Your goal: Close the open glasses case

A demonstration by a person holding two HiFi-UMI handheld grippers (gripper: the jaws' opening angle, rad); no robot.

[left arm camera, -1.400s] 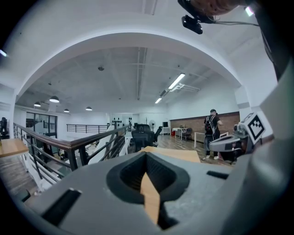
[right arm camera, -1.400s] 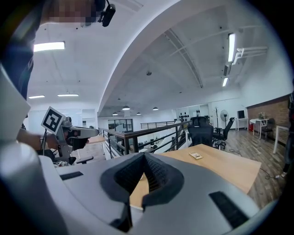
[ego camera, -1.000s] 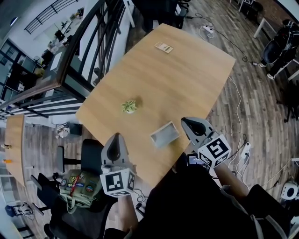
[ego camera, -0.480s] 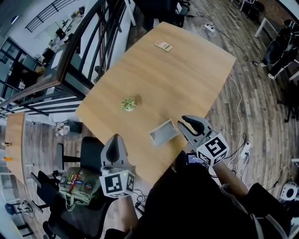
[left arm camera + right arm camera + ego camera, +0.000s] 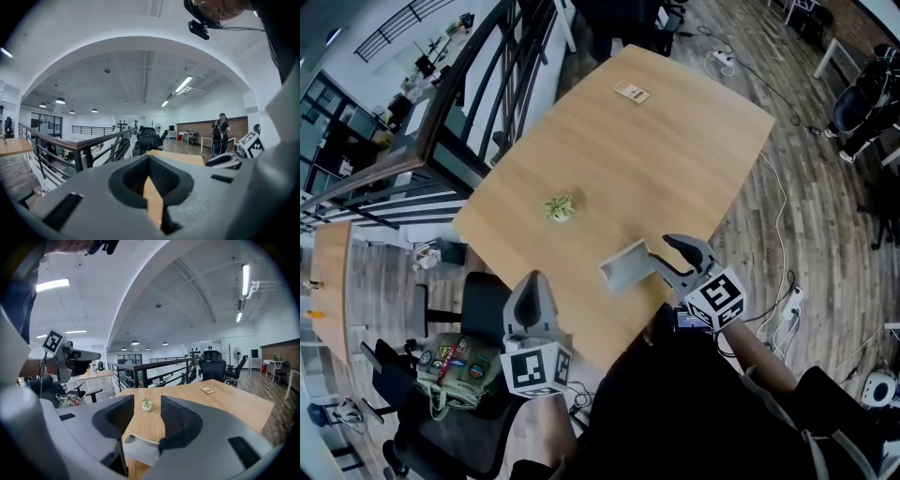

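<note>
Right tongs (image 5: 142, 414) opening, glasses case (image 5: 628, 266) lying crosswise between them.

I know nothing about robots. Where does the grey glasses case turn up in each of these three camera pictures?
Head view: the glasses case lies by the table's near edge, at the right gripper.
Left gripper view: not in it.
Right gripper view: low in the middle, between that gripper's opening fingers.
Shared landmark: the small potted plant, beyond the case in both views.
</note>
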